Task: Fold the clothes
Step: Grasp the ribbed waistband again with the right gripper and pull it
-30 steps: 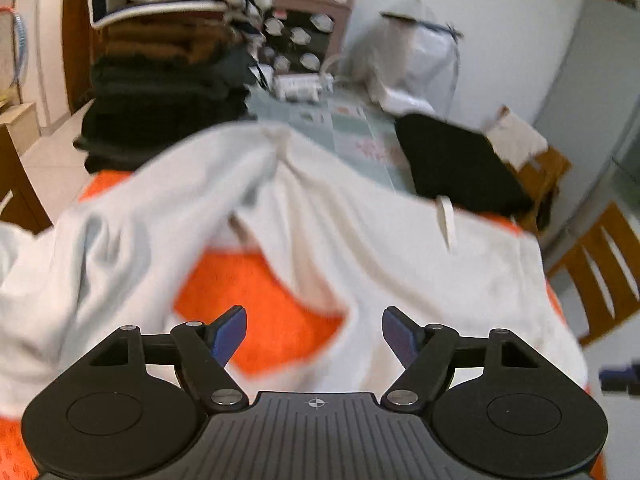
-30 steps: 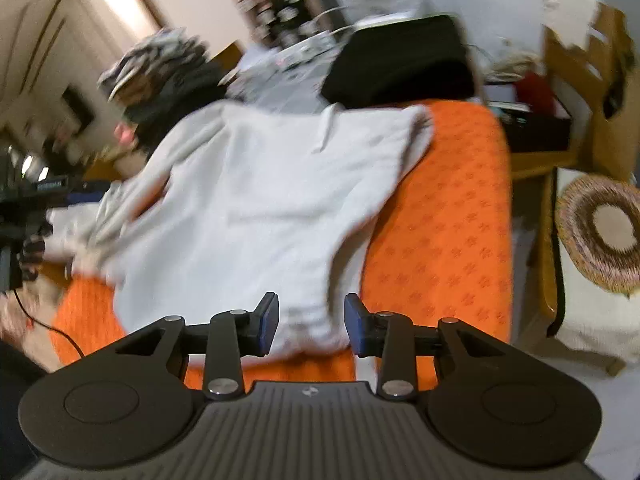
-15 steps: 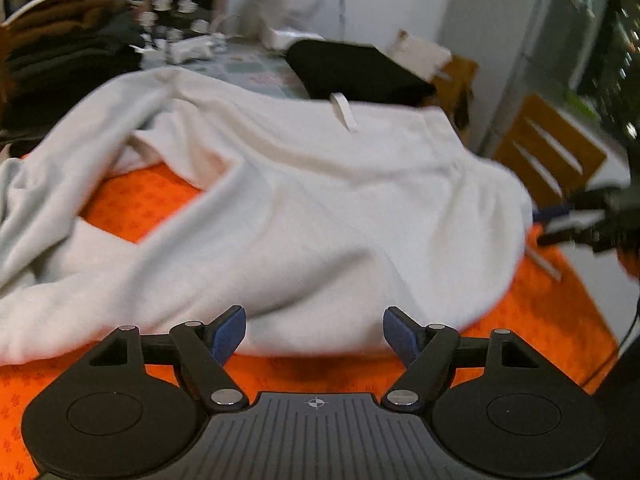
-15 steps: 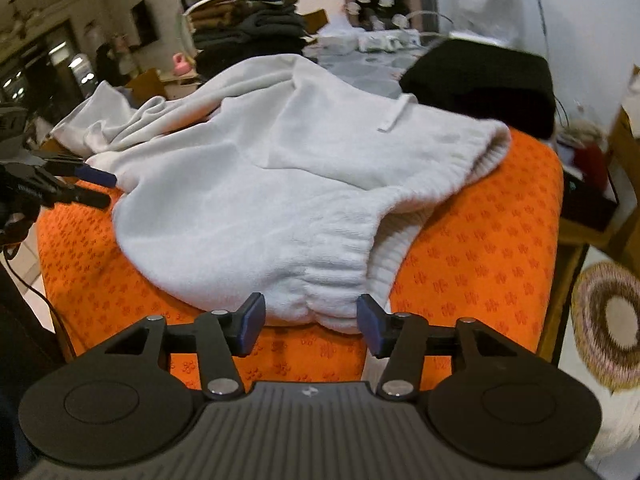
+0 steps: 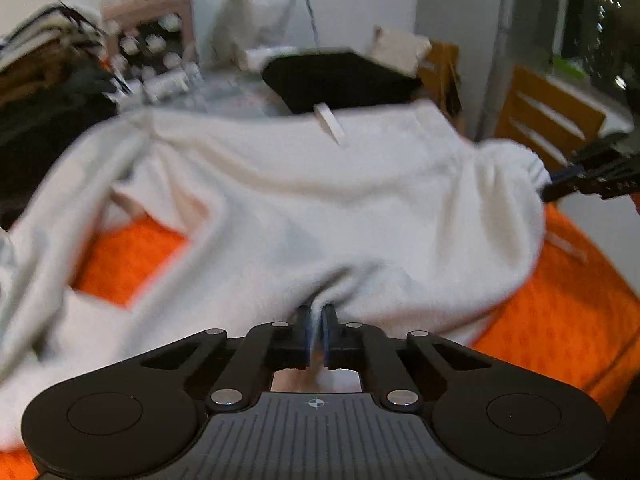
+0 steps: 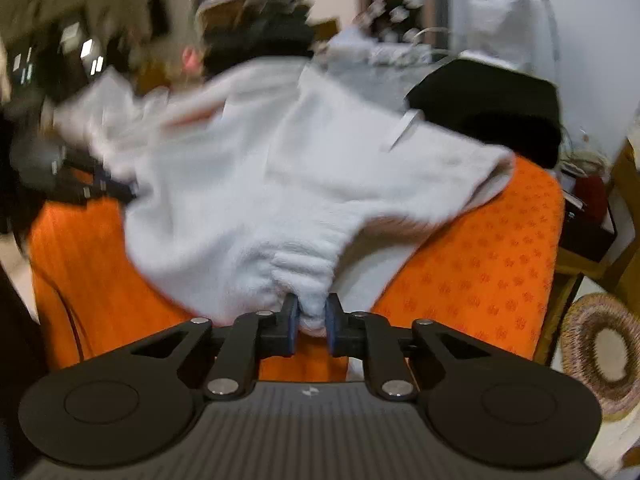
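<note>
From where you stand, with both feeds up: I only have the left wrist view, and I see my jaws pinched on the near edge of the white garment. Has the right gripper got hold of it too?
Observer: Yes. The right gripper is closed on a bunched, ribbed edge of the white garment; its jaws have just been closing, and cloth fills the gap between them.
Operator: What's past that side of the table?
Observer: A round woven mat lies low at the right of that view, beyond the edge of the orange cloth.
Operator: Can it see my gripper?
Observer: Blurred, but yes: the left gripper shows dark at the garment's left edge.
</note>
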The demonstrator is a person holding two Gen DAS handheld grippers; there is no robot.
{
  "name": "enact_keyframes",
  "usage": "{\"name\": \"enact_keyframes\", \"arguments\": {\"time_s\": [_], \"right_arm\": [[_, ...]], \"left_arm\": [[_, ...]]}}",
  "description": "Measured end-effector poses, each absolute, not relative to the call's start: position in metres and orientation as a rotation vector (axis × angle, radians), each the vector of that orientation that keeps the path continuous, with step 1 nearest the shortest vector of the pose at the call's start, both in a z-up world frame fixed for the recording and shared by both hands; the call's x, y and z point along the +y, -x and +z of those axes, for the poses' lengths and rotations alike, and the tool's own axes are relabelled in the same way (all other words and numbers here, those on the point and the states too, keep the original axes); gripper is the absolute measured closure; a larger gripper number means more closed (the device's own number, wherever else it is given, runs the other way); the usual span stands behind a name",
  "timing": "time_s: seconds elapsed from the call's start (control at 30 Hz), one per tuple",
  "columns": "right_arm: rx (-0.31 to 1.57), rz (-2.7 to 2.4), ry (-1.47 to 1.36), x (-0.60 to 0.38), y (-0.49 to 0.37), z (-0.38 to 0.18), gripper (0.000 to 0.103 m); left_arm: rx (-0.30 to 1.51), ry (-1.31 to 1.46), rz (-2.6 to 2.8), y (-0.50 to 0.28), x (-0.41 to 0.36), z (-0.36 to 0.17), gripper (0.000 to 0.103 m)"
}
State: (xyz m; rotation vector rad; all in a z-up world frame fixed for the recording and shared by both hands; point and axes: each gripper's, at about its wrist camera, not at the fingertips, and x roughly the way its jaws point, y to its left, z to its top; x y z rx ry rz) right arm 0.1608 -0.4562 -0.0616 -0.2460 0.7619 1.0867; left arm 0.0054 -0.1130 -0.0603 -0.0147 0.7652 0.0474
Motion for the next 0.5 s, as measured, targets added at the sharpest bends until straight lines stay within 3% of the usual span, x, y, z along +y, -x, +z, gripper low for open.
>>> {"name": "enact_keyframes", "arguments": {"time_s": [0.2,0.5], "right_arm": [[0.692,1.023,0.091,-0.444,-0.199,-0.013,0.092],[0.853,0.858,-0.001,-0.386,-0.282,-0.037,0.092]], "left_arm": [[0.732,0.107,0.167,-0.048,-0.069,-0.042,0.096],[0.793,0.16,0.28,-0.114,-0.021,-0.058,0.1]]}}
